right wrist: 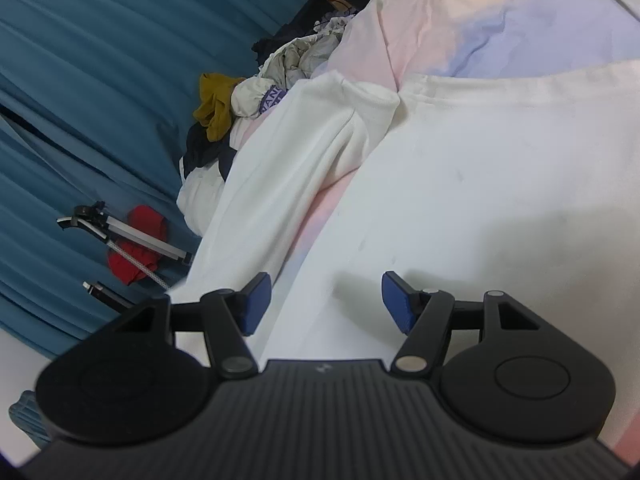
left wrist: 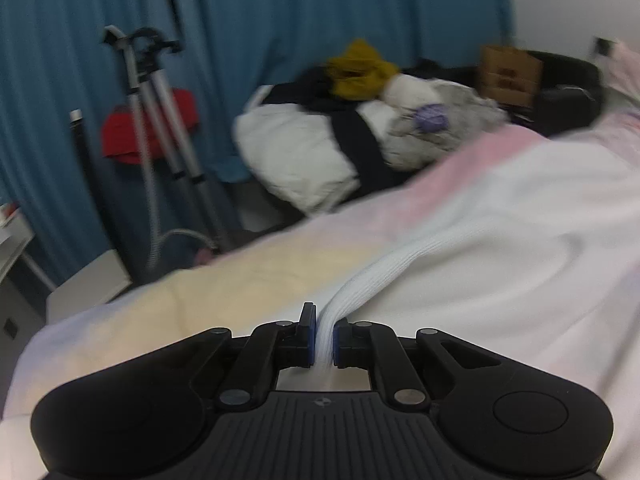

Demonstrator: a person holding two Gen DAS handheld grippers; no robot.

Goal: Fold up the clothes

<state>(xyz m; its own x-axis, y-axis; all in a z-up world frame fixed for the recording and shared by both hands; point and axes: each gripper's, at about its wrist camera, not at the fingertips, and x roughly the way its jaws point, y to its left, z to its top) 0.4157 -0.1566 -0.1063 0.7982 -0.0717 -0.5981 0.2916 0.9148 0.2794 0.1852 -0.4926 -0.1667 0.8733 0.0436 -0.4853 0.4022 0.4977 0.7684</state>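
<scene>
A white garment (right wrist: 460, 184) lies spread on a pastel bedsheet (right wrist: 540, 12). In the left wrist view my left gripper (left wrist: 323, 334) is shut on a ribbed white edge of the garment (left wrist: 360, 284), which runs up and to the right from the blue pads. In the right wrist view my right gripper (right wrist: 324, 302) is open and empty, its blue pads (right wrist: 256, 300) wide apart just above the white cloth. A sleeve (right wrist: 288, 168) of the garment lies folded along its left side.
A heap of other clothes (left wrist: 352, 120) lies at the far end of the bed: white, black, mustard and grey pieces. A cardboard box (left wrist: 510, 72) stands behind it. A tripod (left wrist: 160, 120) and a red cloth (left wrist: 120, 136) stand by the blue curtain (left wrist: 260, 20).
</scene>
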